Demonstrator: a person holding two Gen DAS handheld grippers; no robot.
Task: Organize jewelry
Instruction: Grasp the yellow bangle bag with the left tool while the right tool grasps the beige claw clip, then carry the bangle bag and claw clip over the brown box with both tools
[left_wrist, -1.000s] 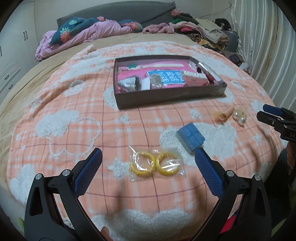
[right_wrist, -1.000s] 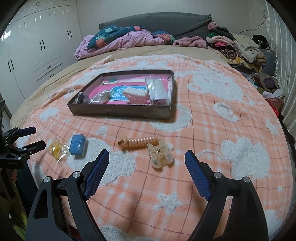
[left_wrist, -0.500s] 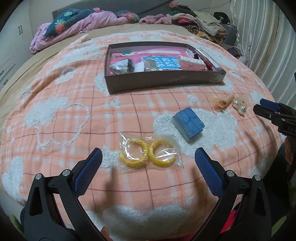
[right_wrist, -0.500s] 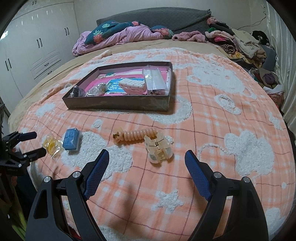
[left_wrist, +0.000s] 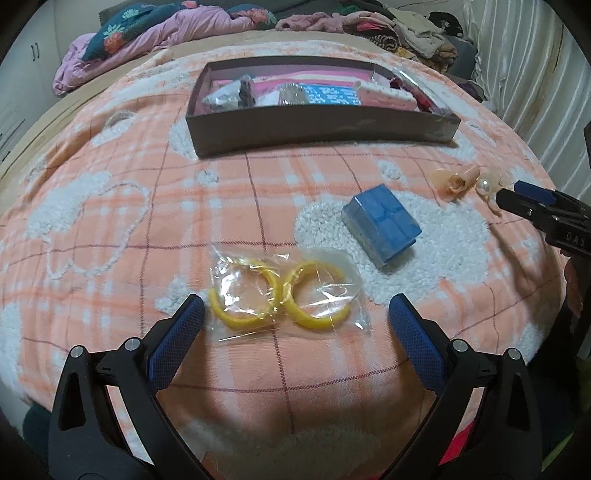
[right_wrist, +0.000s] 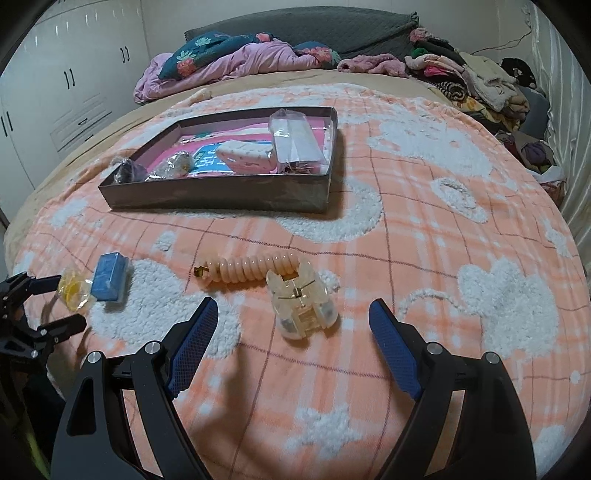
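Observation:
Two yellow bangles in a clear bag (left_wrist: 284, 291) lie on the orange blanket, just ahead of my open left gripper (left_wrist: 295, 306), whose fingers straddle the bag without touching it. A small blue box (left_wrist: 382, 226) sits to their right. In the right wrist view a clear hair claw clip (right_wrist: 301, 304) lies between and slightly ahead of the fingers of my open right gripper (right_wrist: 291, 310), with a peach spiral hair tie (right_wrist: 251, 271) beside it. The dark jewelry box (right_wrist: 221, 192) with several packets stands farther back.
The bed's near edge runs just under both grippers. Heaped bedding (right_wrist: 236, 59) and clothes (right_wrist: 465, 81) fill the far side; white wardrobes (right_wrist: 55, 92) stand left, a curtain (left_wrist: 528, 74) right. The other gripper (right_wrist: 33, 306) shows at the left edge of the right wrist view.
Both grippers have sunk toward the blanket: the left one closer to the bagged bangles, the right one closer to the claw clip. Jaws stay wide.

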